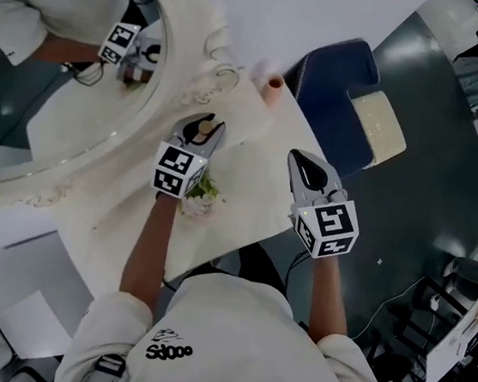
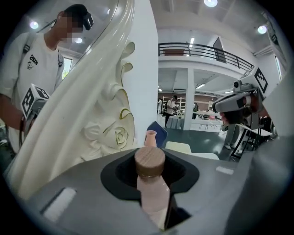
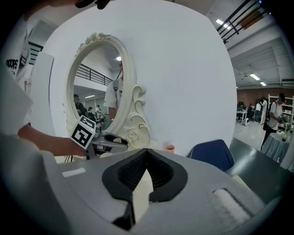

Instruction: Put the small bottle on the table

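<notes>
The small pink bottle [image 2: 153, 193] with a round wooden cap [image 2: 149, 161] stands upright between the jaws of my left gripper [image 2: 150, 155], which is shut on it. In the head view this gripper [image 1: 203, 130] hovers over the cream table [image 1: 250, 174], close to the mirror's ornate frame, and the cap [image 1: 205, 125] shows at its tip. My right gripper [image 1: 309, 165] hangs past the table's right edge, shut with nothing in it. Its fingertips [image 3: 146, 152] meet in the right gripper view.
A large oval mirror [image 1: 67, 113] in a carved white frame [image 2: 110, 124] stands on the table's left. A small pink vase [image 1: 274, 87] sits at the far corner, and pale flowers [image 1: 201, 197] lie under my left arm. A blue chair [image 1: 334, 85] stands beyond the table.
</notes>
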